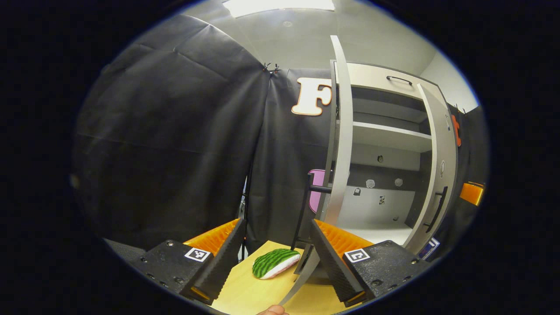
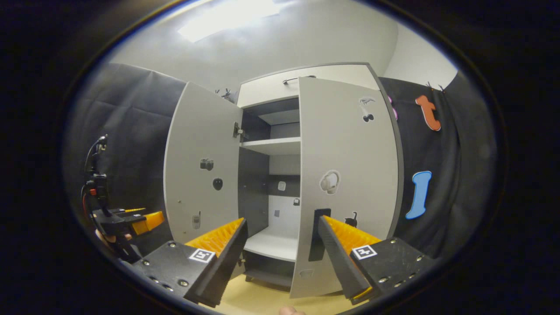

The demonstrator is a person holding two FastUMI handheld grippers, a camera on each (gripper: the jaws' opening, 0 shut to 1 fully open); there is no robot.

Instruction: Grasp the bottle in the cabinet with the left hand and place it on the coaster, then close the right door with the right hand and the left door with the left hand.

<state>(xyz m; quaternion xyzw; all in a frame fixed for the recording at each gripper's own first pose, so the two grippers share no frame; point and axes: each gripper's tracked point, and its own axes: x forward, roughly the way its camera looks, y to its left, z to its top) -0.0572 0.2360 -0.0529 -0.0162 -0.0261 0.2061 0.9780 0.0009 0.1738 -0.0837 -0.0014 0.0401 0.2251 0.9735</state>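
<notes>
- My left gripper point(image 1: 276, 223) hangs with its jaws apart and nothing between them, low over the pale worktop point(image 1: 249, 293). I judge it is waiting its turn at the doors.
- A watermelon-slice pad point(image 1: 275, 262), likely the coaster, lies on the worktop just ahead of those jaws, its top bare. I cannot tell where the bottle stands.
- The left door point(image 1: 343, 131) stands wide open, edge-on just right of the pad, its dark handle point(image 1: 304, 210) close beyond my right-hand finger.
- Past it the cabinet point(image 1: 376, 76) gapes, and the right door point(image 1: 442, 144) is swung part-way across the opening.
- In the right gripper view, my right gripper point(image 2: 282, 219) faces the cabinet, jaws apart and gripping nothing.
- The right door's handle point(image 2: 318, 236) shows in the gap, hard by the right-hand finger; whether they touch I cannot tell. I judge the gripper is placed to push this door shut.
</notes>
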